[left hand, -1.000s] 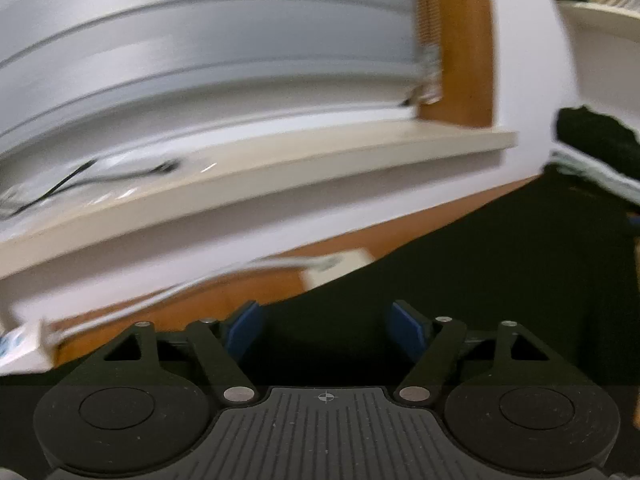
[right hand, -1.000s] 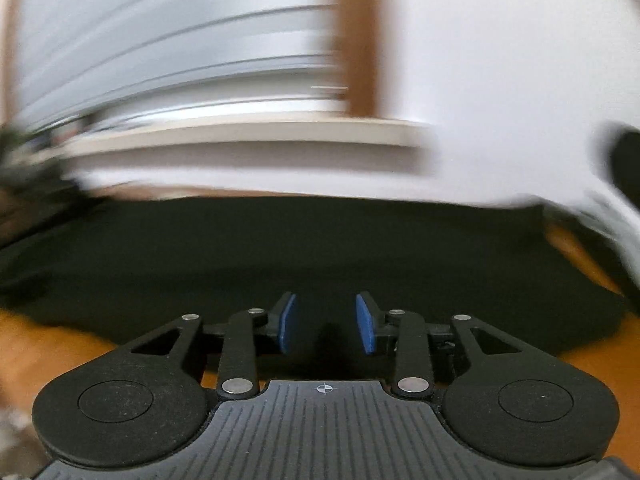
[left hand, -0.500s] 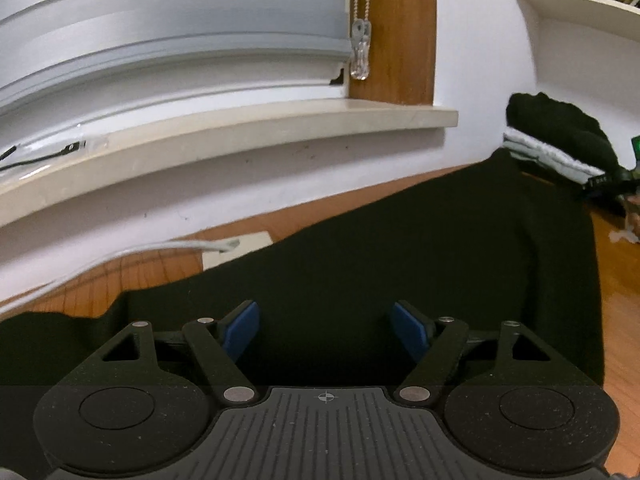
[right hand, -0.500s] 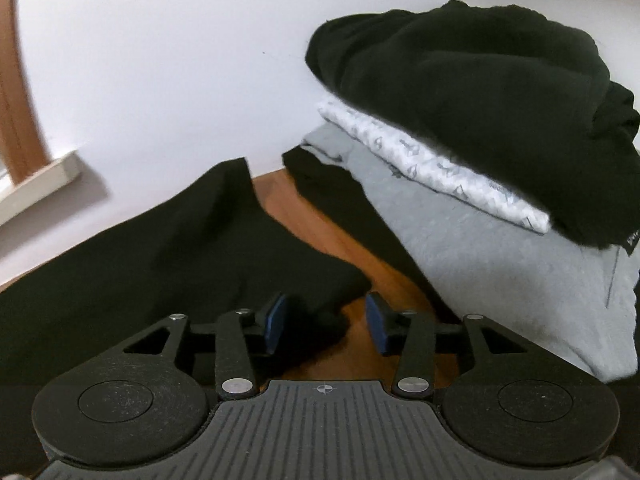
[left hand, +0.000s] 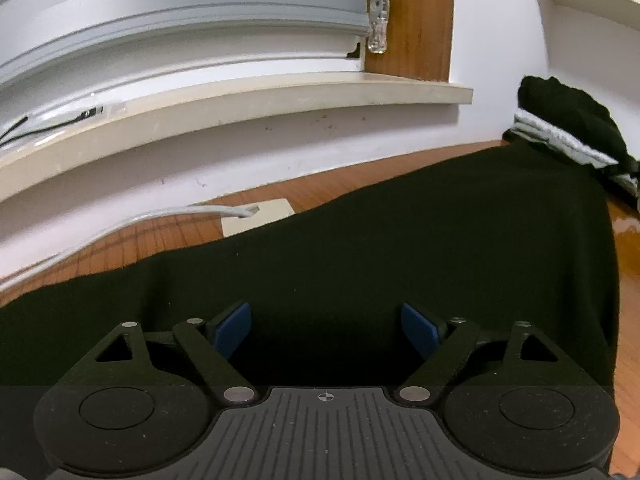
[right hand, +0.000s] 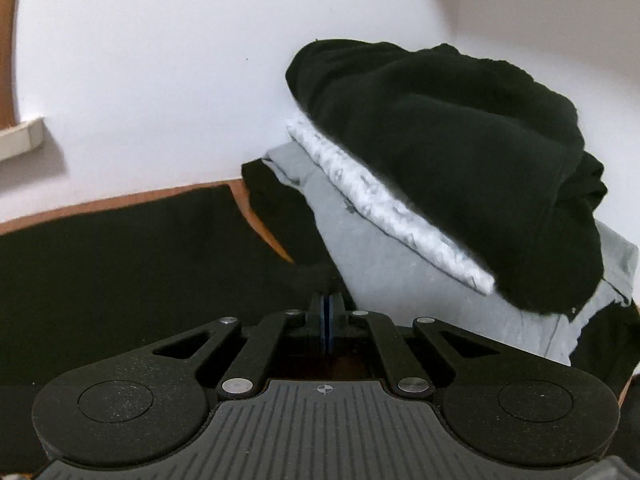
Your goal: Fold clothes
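Lying spread flat over the orange-brown wooden floor (left hand: 328, 188), a large black knit garment (left hand: 400, 248) fills the foreground of both wrist views, its far edge running near the white wall below the cream window sill (left hand: 240, 100). At its right end, just beside it, a stack of folded clothes (right hand: 400, 208) is seen: grey and white patterned pieces with a bulky black one on top.

The left gripper (left hand: 326, 328) is held with its blue-padded fingers spread wide above the cloth, nothing between them. The right gripper (right hand: 327, 312) is closed tight, and a small bunched corner of the black garment appears to be pinched at its tips, next to the stack.

The fabric is judged soft, limp and fairly light, with no stiffness to keep a shape; it would be expected to sag and drag when lifted, and thin edges could slip from a shallow pinch. Hold is best taken at corners or hems, with a deep bite, both grippers well apart so the edge stays taut.
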A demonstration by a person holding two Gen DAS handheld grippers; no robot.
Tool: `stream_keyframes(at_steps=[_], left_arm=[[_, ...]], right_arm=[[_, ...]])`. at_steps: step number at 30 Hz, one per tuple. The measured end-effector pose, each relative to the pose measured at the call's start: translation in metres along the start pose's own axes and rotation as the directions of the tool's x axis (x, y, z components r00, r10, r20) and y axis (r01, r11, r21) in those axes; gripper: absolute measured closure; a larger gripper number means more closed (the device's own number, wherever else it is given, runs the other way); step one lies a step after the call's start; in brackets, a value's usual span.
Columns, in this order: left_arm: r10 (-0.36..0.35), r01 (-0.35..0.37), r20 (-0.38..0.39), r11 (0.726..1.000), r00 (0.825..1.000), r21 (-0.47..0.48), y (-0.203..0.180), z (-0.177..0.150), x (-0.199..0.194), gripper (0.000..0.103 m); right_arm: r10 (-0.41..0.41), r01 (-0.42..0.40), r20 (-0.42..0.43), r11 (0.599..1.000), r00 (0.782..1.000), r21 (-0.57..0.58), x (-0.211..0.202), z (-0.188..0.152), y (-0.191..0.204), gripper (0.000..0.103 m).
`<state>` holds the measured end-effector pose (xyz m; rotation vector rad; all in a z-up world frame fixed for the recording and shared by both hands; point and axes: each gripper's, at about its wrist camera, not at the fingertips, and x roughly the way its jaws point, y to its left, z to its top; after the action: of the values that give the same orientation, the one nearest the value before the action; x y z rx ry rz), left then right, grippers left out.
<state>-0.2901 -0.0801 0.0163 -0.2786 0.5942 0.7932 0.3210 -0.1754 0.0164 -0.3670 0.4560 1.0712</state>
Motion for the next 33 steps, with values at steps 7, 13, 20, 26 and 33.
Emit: stream_keyframes(at_steps=[7, 13, 20, 26, 33], left_arm=[[-0.018, 0.019, -0.032, 0.999, 0.999, 0.030, -0.010, 0.000, 0.006, 0.007], [-0.045, 0.045, -0.035, 0.999, 0.998, -0.008, -0.033, -0.001, 0.005, 0.004], [-0.067, 0.065, -0.022, 0.996, 0.998, -0.055, -0.031, -0.001, 0.004, 0.003], [-0.065, 0.064, -0.019, 0.996, 0.998, -0.065, -0.030, 0.000, 0.004, 0.001], [-0.067, 0.065, -0.020, 0.996, 0.998, -0.066, -0.029, 0.000, 0.005, 0.001]], right_arm=[[-0.010, 0.010, -0.001, 1.000, 1.000, 0.027, 0.004, 0.000, -0.007, 0.099], [-0.044, 0.042, 0.033, 0.998, 0.999, 0.051, -0.008, 0.014, -0.023, 0.100], [-0.013, 0.012, 0.098, 1.000, 0.995, 0.011, -0.030, 0.036, -0.002, 0.099], [0.149, -0.135, 0.182, 0.987, 0.972, -0.088, -0.070, 0.051, 0.054, 0.099], [0.507, -0.446, 0.127, 0.832, 0.852, -0.330, -0.148, 0.015, 0.169, 0.099]])
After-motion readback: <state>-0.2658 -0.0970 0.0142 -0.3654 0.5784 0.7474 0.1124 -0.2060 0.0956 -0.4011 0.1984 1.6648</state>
